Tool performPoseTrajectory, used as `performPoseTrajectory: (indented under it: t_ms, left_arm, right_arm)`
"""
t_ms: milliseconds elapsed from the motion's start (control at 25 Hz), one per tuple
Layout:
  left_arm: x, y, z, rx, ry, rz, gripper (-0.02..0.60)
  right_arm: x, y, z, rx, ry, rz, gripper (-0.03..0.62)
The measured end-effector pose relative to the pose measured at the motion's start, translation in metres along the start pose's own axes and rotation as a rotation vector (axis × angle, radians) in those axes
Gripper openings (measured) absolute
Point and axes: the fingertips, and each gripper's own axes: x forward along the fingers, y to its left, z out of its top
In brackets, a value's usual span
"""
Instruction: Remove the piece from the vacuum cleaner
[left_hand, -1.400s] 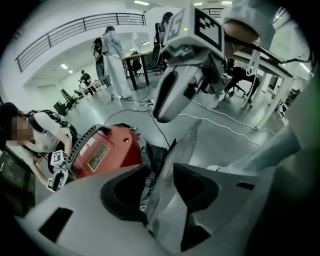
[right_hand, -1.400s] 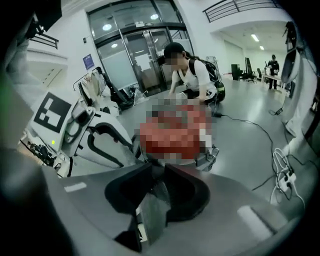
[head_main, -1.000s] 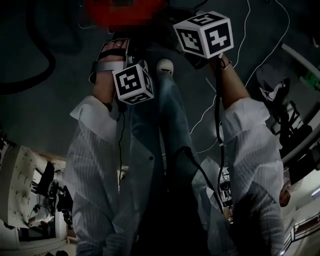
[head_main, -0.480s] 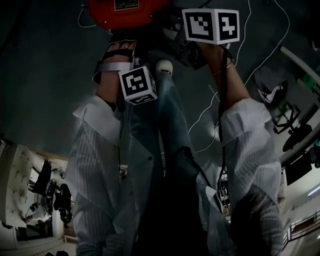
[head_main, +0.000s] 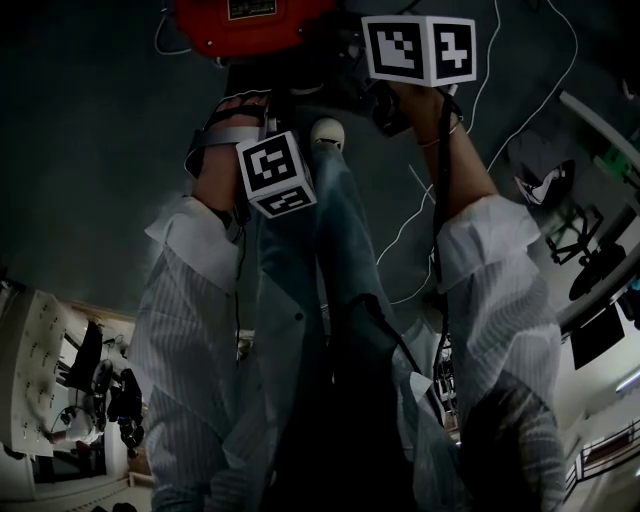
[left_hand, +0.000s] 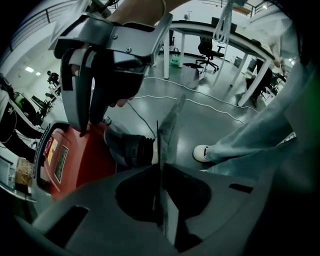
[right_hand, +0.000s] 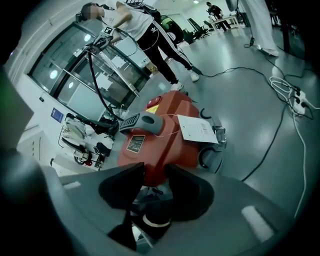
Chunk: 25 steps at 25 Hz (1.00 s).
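Just beside the red vacuum cleaner (right_hand: 165, 135), our right gripper (right_hand: 154, 170) straddles the black hose cuff (right_hand: 152, 220), jaws just widened. Our left gripper (left_hand: 160, 167) has just closed on nothing. Next, we judge: clamp the cuff and pull.

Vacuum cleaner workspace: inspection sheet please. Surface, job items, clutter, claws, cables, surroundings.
Surface: glossy grey floor; no table.
Job's things: red vacuum cleaner on the floor; black hose fitting at its near end.
Clutter: paper sheet lying on the vacuum's top.
Grippers: left claw shut and empty, jaws just closed; right claw open, jaws just been opening, hose fitting between them, no grip seen.
Cables: white cable and black cable loose across the floor.
Surroundings: desks; a person standing behind the vacuum.
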Motion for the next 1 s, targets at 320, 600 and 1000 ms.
performPoseTrajectory:
  t_ms: [320,600,1000]
  left_arm:
    - [-0.004,-0.011,0.002,-0.036,0.004,-0.046,0.032]
    - [-0.004,-0.014,0.001,-0.072,-0.006,-0.060,0.032]
    - [-0.007,-0.021,-0.002,-0.095,-0.018,-0.088,0.035]
  right_arm:
    - [-0.001,0.000,0.001,-0.005,-0.002,-0.006,0.169]
    - [0.002,0.000,0.002,-0.017,0.007,-0.015,0.169]
    - [0.002,0.001,0.002,-0.025,0.003,-0.023,0.169]
